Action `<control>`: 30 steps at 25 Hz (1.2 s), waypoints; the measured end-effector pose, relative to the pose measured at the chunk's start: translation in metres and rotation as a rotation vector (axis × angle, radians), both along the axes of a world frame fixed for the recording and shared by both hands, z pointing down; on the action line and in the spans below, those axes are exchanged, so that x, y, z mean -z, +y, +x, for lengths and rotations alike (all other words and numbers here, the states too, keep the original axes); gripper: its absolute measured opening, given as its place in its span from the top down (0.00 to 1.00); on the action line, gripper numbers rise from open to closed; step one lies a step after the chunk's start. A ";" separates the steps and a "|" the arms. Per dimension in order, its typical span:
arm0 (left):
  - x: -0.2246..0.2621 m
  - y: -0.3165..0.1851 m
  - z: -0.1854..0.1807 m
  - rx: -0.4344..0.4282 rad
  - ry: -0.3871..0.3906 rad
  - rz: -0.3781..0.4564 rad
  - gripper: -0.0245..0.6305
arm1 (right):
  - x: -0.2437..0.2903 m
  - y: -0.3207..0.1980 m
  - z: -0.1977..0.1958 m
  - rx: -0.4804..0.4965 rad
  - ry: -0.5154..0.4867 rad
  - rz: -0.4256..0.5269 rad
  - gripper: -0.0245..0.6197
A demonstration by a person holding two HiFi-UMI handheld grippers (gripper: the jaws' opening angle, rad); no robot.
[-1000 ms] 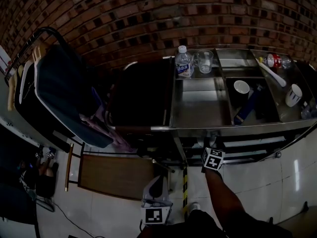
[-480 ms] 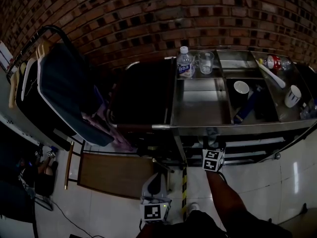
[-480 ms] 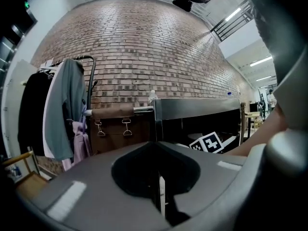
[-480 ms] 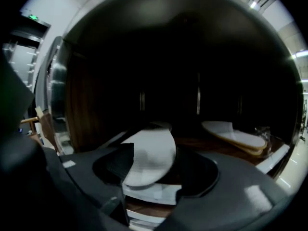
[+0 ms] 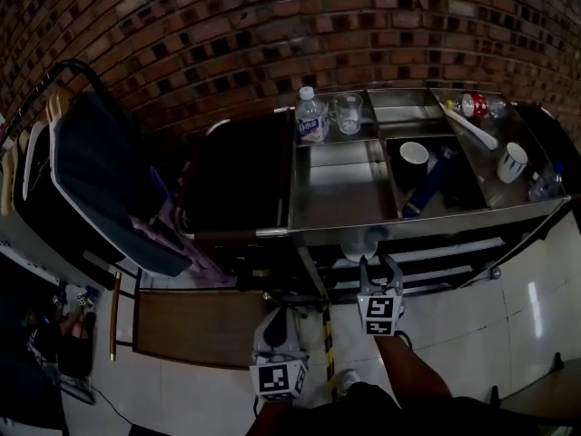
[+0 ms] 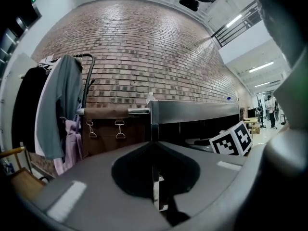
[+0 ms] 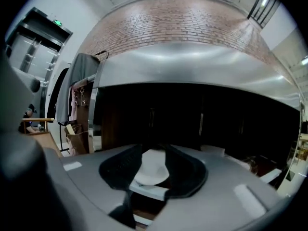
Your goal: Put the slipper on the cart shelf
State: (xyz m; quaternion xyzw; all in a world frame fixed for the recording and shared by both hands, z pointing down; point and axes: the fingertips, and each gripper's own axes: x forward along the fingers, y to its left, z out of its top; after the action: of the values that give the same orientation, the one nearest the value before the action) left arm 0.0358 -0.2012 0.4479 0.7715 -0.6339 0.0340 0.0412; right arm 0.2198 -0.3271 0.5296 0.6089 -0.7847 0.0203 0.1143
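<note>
A white slipper (image 7: 151, 167) lies on the cart's lower shelf (image 7: 148, 190), just under the steel top; in the head view the slipper (image 5: 356, 246) is a pale shape at the shelf's front. My right gripper (image 5: 379, 268) sits a little in front of it. In the right gripper view, my right gripper (image 7: 154, 154) has its jaws apart and closing. The slipper shows beyond the gap and the pads do not press on it. My left gripper (image 5: 274, 327) hangs low over the floor, left of the right one. Its jaws meet in a thin slit (image 6: 154, 148) with nothing held.
The cart's steel top (image 5: 340, 193) carries a water bottle (image 5: 310, 116), a glass (image 5: 346, 112) and white cups (image 5: 414, 157). A dark bag (image 5: 238, 184) hangs at the cart's left end. A clothes rack (image 5: 91, 171) stands further left, with a brown board (image 5: 195, 325) on the floor.
My right gripper has drawn back from under the cart's edge toward me, leaving the slipper on the shelf. The left gripper has stayed low by the floor.
</note>
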 end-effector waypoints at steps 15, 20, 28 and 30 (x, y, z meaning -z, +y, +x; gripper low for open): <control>0.005 -0.001 0.034 -0.106 0.043 0.036 0.94 | 0.046 0.074 0.008 0.020 -0.025 0.053 0.96; 0.017 0.005 0.043 -0.132 0.031 0.047 0.94 | 0.058 0.095 0.007 0.021 -0.039 0.074 0.96; 0.014 0.014 0.042 -0.148 0.003 0.046 0.94 | 0.069 0.126 -0.005 0.053 -0.055 0.072 0.96; 0.013 0.016 0.042 -0.153 0.007 0.046 0.94 | 0.071 0.134 -0.005 0.052 -0.042 0.073 0.96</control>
State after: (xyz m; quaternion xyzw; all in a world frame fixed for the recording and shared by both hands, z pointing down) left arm 0.0782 -0.1850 0.4348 0.8187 -0.5734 0.0200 0.0229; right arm 0.2147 -0.1932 0.4584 0.5917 -0.8026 0.0013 0.0761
